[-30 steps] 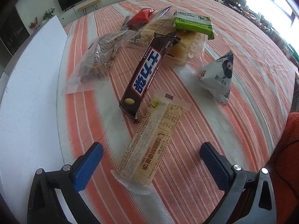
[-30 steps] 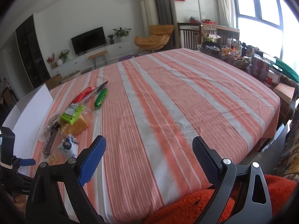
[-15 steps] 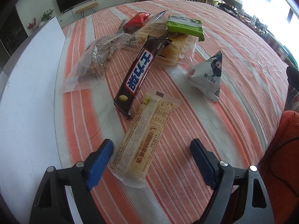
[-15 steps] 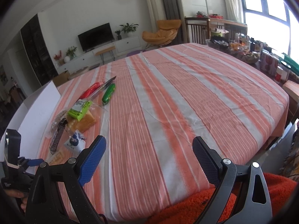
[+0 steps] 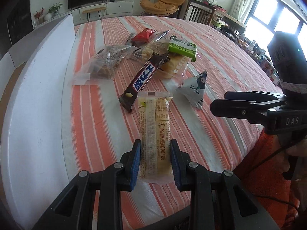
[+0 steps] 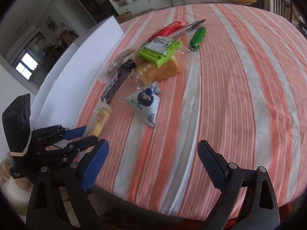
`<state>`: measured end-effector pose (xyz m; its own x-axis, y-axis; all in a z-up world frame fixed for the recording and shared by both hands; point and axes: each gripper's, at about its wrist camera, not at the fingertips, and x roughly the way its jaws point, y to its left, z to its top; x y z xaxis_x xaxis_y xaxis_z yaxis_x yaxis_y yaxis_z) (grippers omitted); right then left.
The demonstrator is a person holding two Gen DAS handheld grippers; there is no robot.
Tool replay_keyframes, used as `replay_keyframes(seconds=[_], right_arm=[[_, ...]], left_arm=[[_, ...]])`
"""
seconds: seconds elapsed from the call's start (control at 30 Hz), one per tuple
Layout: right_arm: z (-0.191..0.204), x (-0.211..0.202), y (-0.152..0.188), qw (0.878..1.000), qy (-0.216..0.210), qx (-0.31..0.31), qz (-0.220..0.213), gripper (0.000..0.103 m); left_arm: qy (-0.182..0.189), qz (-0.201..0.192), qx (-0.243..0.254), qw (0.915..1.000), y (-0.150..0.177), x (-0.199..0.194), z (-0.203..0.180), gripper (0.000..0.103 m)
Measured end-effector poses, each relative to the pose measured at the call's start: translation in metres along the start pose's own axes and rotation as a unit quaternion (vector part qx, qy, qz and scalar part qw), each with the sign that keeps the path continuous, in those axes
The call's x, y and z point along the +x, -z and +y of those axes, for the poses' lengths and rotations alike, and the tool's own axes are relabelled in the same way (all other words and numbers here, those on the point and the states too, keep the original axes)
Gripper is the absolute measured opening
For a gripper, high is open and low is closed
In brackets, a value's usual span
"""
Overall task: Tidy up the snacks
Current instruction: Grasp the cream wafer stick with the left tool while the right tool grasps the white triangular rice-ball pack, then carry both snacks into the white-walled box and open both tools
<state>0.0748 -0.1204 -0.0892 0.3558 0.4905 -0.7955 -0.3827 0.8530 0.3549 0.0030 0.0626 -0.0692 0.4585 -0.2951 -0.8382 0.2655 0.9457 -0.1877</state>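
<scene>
My left gripper (image 5: 155, 161) had just been closing; its blue pads (image 5: 136, 159) clamped the yellow wafer pack (image 5: 154, 132), near end raised off the striped tablecloth (image 5: 211, 61). My right gripper (image 6: 153, 164) stood spread, empty. Beyond: chocolate bar (image 5: 143, 80), triangular pouch (image 5: 194, 88), green packet (image 5: 182, 48).

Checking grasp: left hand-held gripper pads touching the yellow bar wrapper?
Touching. In the left wrist view both blue pads of the left hand-held gripper, which have just been closing, press the yellow bar wrapper's sides, no gap.
</scene>
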Motion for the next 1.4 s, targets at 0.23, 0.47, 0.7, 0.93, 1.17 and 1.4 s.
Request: replay_keyframes(seconds=[0.23,0.47,0.7,0.93,1.17,1.4], right_arm=[[0.001,0.039,-0.019,1.0,0.019,0.004,0.005,0.039],[-0.012,0.007,-0.005,0.999,-0.004,0.03,-0.028,0.009],[-0.016,0.02,-0.008,0.999,0.012,0.036,-0.001,0.083],[-0.003,0.044,-0.029,0.998,0.05,0.027,-0.018,0.039],[-0.016,-0.004,-0.011,0.994,0.007,0.084,-0.063,0.038],[0.058,-0.067,-0.05,0.989,-0.077,0.033,-0.12,0.039]], left_arm=[[0.027,-0.039,-0.009,0.9988,-0.006,-0.041,-0.001,0.029],[0.067,-0.059,-0.043,0.9951,-0.012,-0.066,0.012,0.029],[0.071,-0.06,-0.052,0.9943,-0.009,-0.066,0.017,0.029],[0.071,-0.075,-0.059,0.9929,-0.01,-0.081,0.024,0.029],[0.089,-0.108,-0.086,0.9864,-0.014,-0.116,0.05,0.029],[0.04,-0.145,-0.129,0.9802,-0.027,-0.155,0.114,0.029]])
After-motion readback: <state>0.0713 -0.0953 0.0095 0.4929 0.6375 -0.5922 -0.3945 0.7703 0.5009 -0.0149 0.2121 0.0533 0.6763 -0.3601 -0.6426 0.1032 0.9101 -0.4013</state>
